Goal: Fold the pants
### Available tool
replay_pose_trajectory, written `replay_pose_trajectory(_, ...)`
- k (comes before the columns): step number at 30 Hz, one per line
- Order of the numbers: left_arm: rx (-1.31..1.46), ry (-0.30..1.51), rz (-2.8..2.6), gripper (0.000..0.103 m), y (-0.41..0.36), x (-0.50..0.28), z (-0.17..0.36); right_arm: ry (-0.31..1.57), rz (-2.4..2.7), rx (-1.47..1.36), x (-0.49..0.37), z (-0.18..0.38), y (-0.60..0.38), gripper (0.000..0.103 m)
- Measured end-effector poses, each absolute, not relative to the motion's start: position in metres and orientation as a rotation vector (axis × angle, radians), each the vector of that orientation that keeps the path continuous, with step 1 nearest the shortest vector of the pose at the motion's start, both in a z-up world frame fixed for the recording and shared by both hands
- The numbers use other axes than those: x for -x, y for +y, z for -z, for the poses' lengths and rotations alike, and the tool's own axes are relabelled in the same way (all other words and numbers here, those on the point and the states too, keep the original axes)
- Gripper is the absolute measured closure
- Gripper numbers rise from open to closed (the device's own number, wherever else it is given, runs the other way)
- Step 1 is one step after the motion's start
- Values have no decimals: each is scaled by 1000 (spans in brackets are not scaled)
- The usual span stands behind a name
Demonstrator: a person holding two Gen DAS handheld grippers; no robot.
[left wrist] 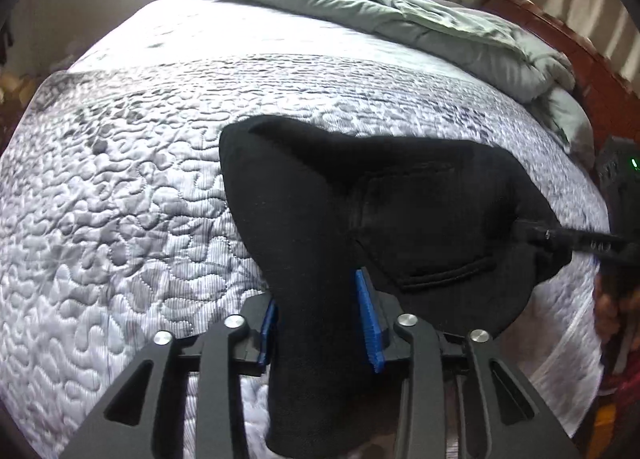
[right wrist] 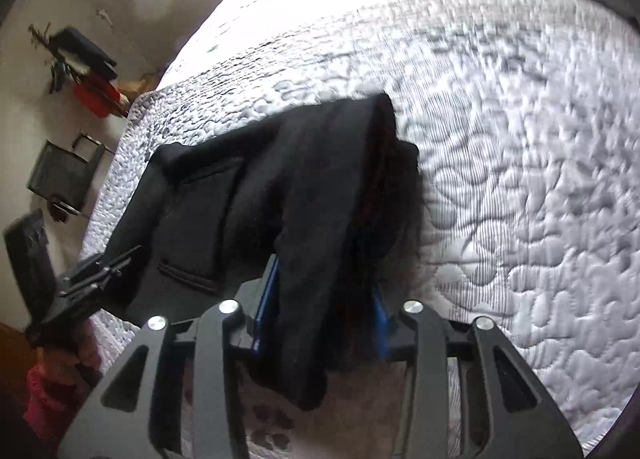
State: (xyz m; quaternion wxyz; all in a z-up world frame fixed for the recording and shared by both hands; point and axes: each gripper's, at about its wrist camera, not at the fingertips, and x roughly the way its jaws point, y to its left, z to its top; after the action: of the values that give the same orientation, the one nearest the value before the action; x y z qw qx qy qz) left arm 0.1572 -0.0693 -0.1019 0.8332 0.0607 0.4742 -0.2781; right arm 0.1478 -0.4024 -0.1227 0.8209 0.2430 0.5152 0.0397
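Observation:
Black pants [left wrist: 400, 211] lie partly on a quilted grey-white bedspread [left wrist: 120, 187], back pocket up. My left gripper [left wrist: 320, 323] is shut on a bunched strip of the pants, which hangs down between its blue pads [left wrist: 366, 315]. My right gripper [right wrist: 320, 311] is shut on another bunch of the pants [right wrist: 240, 195] and holds it above the bedspread [right wrist: 520, 179]. The right gripper also shows at the right edge of the left wrist view [left wrist: 536, 233], its tips on the pants. The left gripper shows at the left of the right wrist view [right wrist: 116, 263].
A crumpled pale green duvet [left wrist: 420, 19] lies along the bed's far side, by a wooden headboard [left wrist: 560, 39]. A dark chair [right wrist: 64, 179] and red items [right wrist: 96, 99] stand on the floor left of the bed.

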Motion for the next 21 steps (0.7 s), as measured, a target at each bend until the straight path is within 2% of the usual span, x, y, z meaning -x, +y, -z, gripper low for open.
replay_pose_trajectory(3,-136,1031,596,56,-66,-155,119,1114,-134,-547,-142,144,-413,44)
replay_pose_trajectory(8,-61,1051,591,42,-55,-161,130,1058,-193,-639,-130,163,-425,40)
replay_pose_trajectory(11,-76,1035,588,42,-54,-158,125,1062,-170,-629,-127,155,-422,37)
replay_pose_trajectory(15,-102,1006,534,44,-44,-142,103,1038,-78,-555,-108,127,-423,37)
replay_pose_trajectory(18,-124,954,473,43,-38,-127,86,994,-20,-478,-89,98,-415,46)
replay_pose_trajectory(21,-68,918,489,43,-38,-113,70,959,-109,-507,-84,78,-399,46)
